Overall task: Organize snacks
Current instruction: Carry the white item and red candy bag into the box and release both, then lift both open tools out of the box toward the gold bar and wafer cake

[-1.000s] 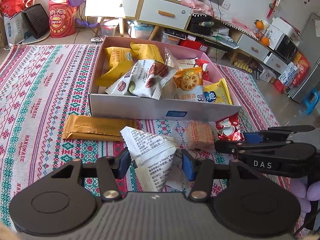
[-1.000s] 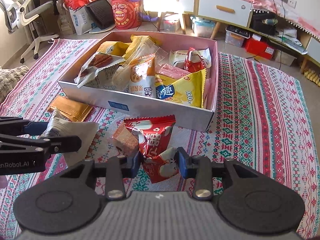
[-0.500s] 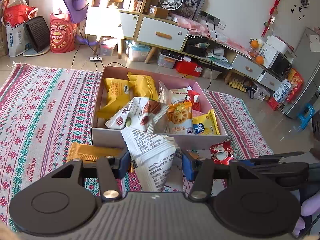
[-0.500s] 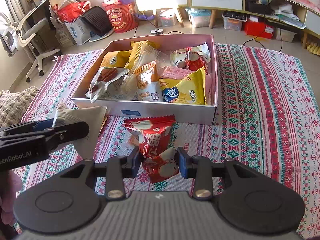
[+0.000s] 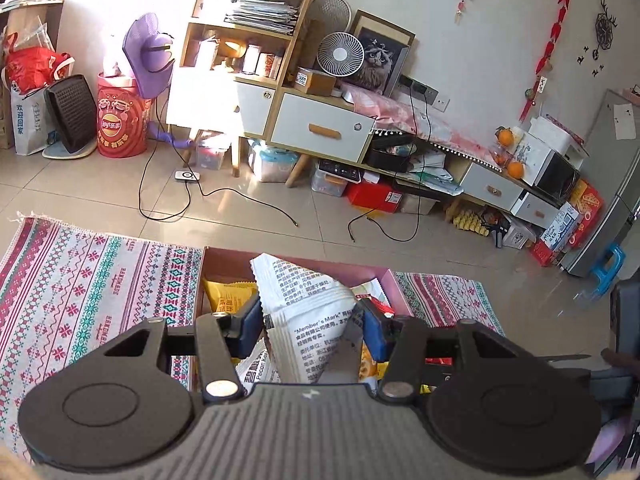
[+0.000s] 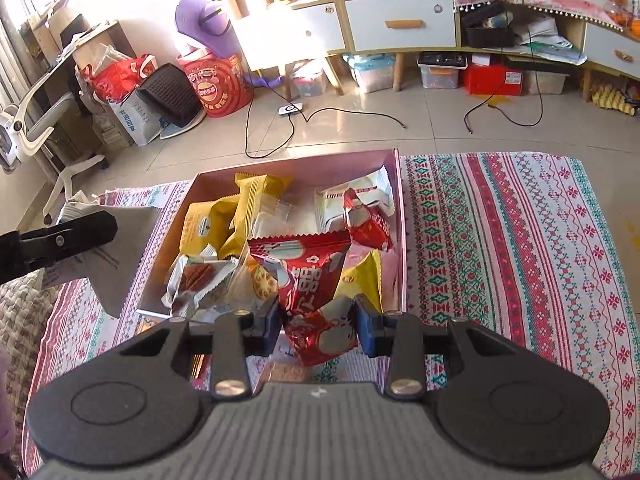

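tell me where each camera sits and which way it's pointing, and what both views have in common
Left wrist: sits on the left claw, looking forward and down over the pink box toward shelves; its own fingers pinch a white packet.
Right wrist: sits on the right claw, looking down into the box; its fingers pinch a red packet, and the left claw shows at the left edge.
Shared: the box, patterned rug, white packet.

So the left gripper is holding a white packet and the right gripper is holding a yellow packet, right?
Not quite. The right gripper holds a red packet, not a yellow one, as the right wrist view shows. The left gripper does hold a white packet.
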{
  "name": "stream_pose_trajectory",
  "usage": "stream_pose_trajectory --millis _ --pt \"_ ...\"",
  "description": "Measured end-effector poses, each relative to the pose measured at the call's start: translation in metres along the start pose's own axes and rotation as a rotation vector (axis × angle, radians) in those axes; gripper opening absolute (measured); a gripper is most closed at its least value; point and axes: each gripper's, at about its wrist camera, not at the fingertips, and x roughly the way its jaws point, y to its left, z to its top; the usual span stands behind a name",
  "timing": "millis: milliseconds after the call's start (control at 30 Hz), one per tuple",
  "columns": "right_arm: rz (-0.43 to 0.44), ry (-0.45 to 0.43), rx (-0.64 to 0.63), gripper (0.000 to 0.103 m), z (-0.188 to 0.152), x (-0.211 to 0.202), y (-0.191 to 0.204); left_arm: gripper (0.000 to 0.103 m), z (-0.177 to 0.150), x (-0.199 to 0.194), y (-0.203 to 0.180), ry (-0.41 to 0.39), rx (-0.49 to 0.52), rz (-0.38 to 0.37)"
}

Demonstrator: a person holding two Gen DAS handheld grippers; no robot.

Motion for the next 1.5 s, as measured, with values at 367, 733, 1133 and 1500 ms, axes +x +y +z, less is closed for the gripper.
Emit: stream_pose_trajectory --millis 367,733,1133,1500 --pt "0.009 0.02 0.049 0.035 0.022 0.039 -0.003 0.057 0.004 0.061 0.013 0.06 0.015 0.047" --pt "0.011 0.021 0.068 0.051 0.023 0.048 0.001 0.057 -0.007 0.09 0.019 0.191 0.04 0.046" --pt "-0.021 -0.031 0.009 0.078 0.018 0.015 0.006 0.088 -0.009 0.061 0.014 0.156 0.073 0.035" --pt "-0.026 -0.06 -0.037 0.089 -0.006 -0.018 0.011 0.101 -0.026 0.016 0.012 0.148 0.171 0.02"
